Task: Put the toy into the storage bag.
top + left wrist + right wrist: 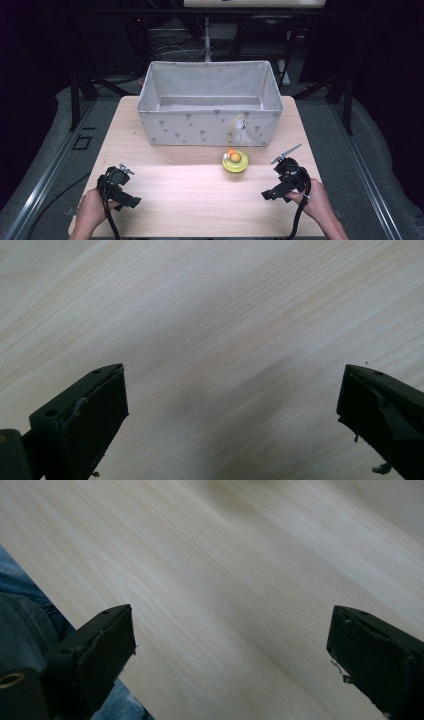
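A small yellow dish toy (235, 161) with orange balls and a thin wire with a white feather rising from it sits on the wooden table (200, 190), just in front of a grey fabric bin (210, 102). My left gripper (127, 200) rests at the table's front left, held in a hand, jaws wide apart over bare wood (230, 405). At the front right my right gripper (272, 192) is likewise open, jaws spread above the tabletop (230, 645), right of the toy and apart from it.
The bin stands open-topped at the back middle of the table and looks empty inside. Dark floor, cables and metal frame legs surround the table. Blue denim (30, 610) shows past the table's near edge in the right gripper view.
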`<control>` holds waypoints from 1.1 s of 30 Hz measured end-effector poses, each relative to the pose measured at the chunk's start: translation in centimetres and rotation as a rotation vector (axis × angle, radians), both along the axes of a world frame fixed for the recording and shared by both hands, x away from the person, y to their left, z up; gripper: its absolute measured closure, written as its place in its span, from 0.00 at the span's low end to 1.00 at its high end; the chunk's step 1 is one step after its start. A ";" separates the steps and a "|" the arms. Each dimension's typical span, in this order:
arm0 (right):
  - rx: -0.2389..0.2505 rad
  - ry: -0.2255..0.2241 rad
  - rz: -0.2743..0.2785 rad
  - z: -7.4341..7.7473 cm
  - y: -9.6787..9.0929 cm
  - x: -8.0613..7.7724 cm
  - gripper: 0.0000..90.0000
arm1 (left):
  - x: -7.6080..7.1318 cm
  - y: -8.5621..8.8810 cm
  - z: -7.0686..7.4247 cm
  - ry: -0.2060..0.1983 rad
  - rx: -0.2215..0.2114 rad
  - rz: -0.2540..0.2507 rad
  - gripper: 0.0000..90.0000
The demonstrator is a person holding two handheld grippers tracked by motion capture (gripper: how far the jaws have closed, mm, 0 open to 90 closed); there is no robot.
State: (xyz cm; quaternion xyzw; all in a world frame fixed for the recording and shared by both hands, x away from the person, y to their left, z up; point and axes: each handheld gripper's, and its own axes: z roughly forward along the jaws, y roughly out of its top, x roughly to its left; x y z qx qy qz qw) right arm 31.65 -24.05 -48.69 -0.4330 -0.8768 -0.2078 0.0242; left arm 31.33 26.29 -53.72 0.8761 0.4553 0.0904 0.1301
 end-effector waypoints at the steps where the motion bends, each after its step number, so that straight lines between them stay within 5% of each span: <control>1: 0.000 0.000 0.000 0.0 0.0 0.0 0.05 | 0.0 0.0 0.0 0.000 0.000 0.000 0.00; 14: 0.021 0.008 0.091 2.2 2.2 1.3 0.05 | 0.1 0.0 -0.3 0.018 -0.004 -0.003 0.00; 33: 0.061 -0.001 0.141 6.4 4.8 3.8 0.06 | 0.1 -0.1 -0.4 0.027 -0.008 -0.010 0.00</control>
